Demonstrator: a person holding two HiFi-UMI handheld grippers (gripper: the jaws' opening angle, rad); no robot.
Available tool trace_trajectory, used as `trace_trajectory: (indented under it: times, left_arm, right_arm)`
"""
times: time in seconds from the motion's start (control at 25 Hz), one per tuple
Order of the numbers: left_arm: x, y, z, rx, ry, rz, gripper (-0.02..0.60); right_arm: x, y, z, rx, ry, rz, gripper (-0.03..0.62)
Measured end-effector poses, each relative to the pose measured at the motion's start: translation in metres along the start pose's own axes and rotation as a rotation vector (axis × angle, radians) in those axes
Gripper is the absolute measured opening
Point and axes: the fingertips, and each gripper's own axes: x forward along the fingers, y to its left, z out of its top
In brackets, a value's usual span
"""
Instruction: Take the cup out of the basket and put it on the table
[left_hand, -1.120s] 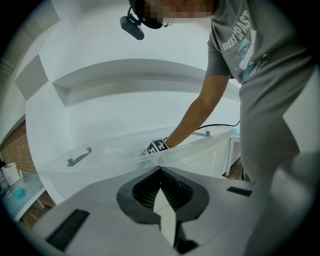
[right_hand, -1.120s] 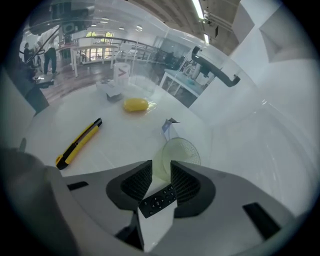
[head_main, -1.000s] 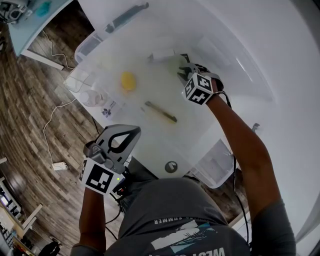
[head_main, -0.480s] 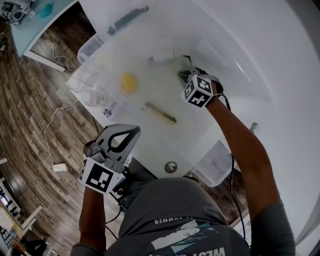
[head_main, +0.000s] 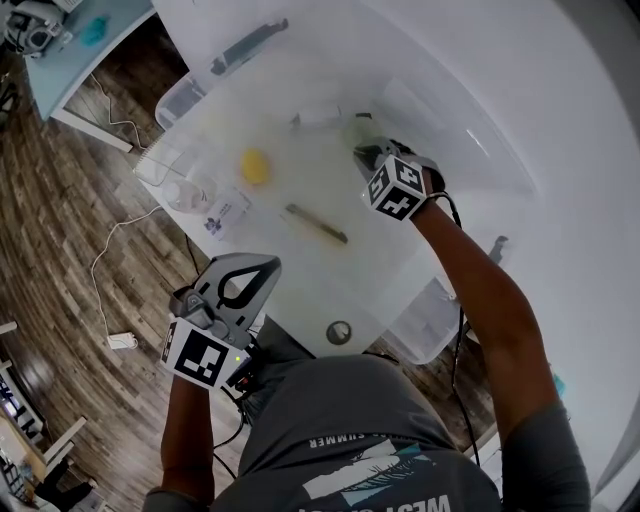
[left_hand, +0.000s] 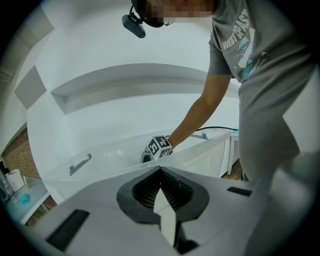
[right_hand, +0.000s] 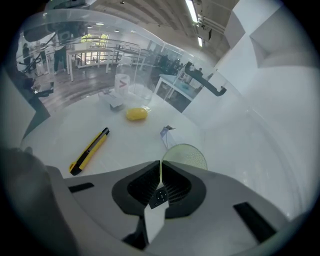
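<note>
While my left gripper (head_main: 270, 264) hangs shut and empty at the near left, outside the basket (head_main: 428, 322), it has no part in this lift, and I judge it best held clear of the near wall. Inside the basket, going right, lie a yellow lump (head_main: 255, 165) and a yellow-and-black knife (head_main: 316, 224). Both are well apart from the cup (right_hand: 187, 156), which is toward the far right of the basket; whether it is off the floor I cannot tell. My right gripper (right_hand: 160, 170) points steeply down at it; its jaws have just been closing, and the cup's thin wall is pinched between them at the rim. That is a narrow hold on a light, slippery thing. So I would raise it straight and slowly, clear the right wall fully, then carry it right to the table (head_main: 570, 130) and set it upright before letting go.
</note>
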Motion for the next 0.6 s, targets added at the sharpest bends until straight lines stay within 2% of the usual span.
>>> trace_trajectory:
  times: [0.6]
  left_arm:
    - [-0.007,-0.012,-0.002,-0.003,0.004,0.002,0.009]
  right_arm:
    - [-0.017,0.014,0.009,0.014,-0.031,-0.018,0.027]
